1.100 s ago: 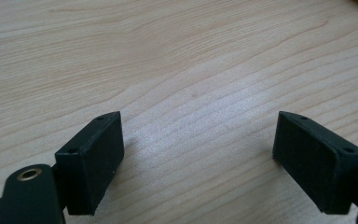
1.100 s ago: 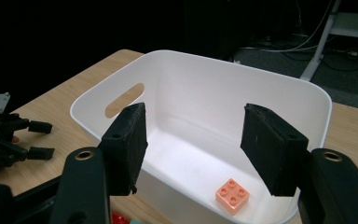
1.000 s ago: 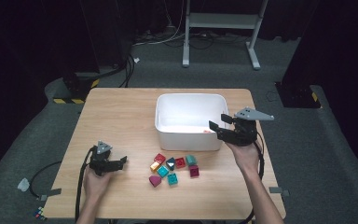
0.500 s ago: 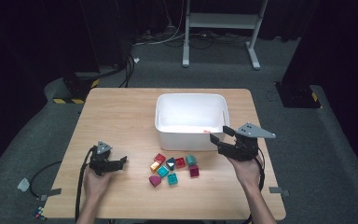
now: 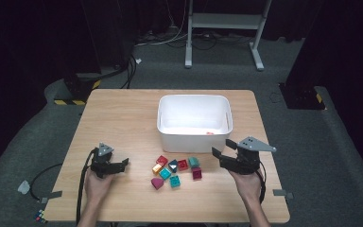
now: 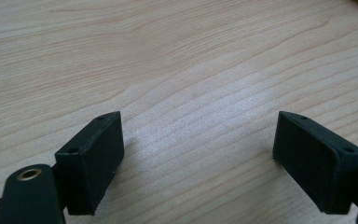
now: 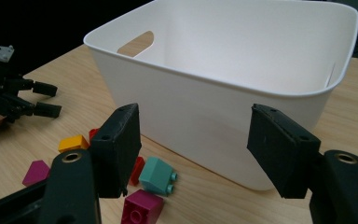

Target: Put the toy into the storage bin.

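High view: white bin [image 5: 194,135] sits mid-counter [image 5: 123,113]; a cluster of coloured blocks [image 5: 177,169] lies just in front of it. Right gripper [image 5: 219,155] is beside the blocks, its fingers spread, having just been opening, nothing between them. Left gripper [image 5: 124,163] rests on the counter, well left of the blocks.

Left gripper view: fingers [image 6: 92,161] wide apart over bare wood, empty.

Right gripper view: fingers [image 7: 117,149] wide, empty, framing the bin wall [image 7: 205,126]; teal block [image 7: 157,176] and magenta block [image 7: 142,207] lie near the left finger.

Dark lab: black curtains [image 5: 38,42]; floor cables [image 5: 170,40]; equipment stand [image 5: 224,28]
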The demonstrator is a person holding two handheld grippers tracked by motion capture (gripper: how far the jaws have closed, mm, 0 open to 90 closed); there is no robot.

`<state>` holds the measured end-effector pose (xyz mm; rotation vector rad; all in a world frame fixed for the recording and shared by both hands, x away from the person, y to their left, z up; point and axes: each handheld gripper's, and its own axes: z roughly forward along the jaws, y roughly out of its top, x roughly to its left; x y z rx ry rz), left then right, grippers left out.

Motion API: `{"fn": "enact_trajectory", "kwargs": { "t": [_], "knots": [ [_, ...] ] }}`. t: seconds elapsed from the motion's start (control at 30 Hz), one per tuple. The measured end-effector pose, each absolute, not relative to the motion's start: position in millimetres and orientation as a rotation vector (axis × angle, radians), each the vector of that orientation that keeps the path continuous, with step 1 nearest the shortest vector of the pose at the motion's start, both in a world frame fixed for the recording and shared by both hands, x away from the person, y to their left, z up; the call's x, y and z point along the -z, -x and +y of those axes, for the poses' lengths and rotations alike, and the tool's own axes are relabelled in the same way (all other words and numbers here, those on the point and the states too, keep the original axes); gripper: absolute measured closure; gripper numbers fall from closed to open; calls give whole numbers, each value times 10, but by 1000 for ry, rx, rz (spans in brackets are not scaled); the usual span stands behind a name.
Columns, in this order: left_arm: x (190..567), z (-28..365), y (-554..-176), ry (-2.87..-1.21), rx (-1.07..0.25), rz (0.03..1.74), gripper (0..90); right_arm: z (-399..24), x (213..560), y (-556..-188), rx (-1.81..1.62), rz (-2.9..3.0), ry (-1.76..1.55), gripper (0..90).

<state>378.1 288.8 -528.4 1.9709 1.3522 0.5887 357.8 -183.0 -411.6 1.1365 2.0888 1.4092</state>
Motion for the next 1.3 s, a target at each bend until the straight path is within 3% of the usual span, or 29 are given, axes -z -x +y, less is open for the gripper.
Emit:
{"fn": "enact_trajectory", "kwargs": {
  "t": [0.3, 1.3],
  "knots": [
    [5284, 2888, -3781, -1971, -589, 1353, 165, -1763, 4361, -3500, -1373, 2096, -1171, 306],
    [5283, 2888, -3780, -1975, -590, 1353, 164, -1362, 5021, -3405, -1279, 2291, -1164, 349]
  ]
}}
